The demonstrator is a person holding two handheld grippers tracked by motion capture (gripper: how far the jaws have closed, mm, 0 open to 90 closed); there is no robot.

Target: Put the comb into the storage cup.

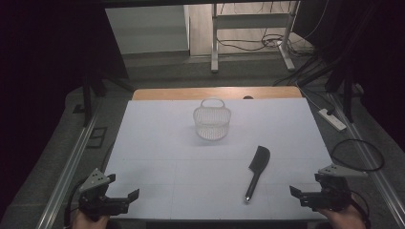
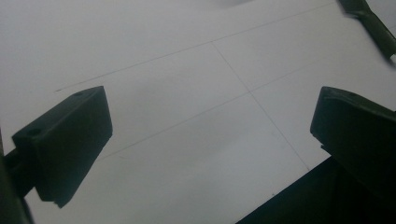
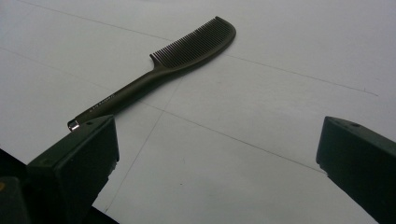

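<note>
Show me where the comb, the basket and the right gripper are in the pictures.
comb (image 3: 154, 77): right gripper view, on the neck where the handle meets the teeth.
basket (image 1: 212, 125): high view, on its mesh front wall.
right gripper (image 1: 297, 192): high view, between the tips of its open jaws.

Dim room, white table (image 1: 157, 143) evenly lit from above, soft shadows, dark surroundings, slight blur.

One camera looks down from high up at the tabletop (image 1: 157, 143). Two ride low, close. The right one shares the comb (image 3: 163, 70), at four o'clock.
</note>
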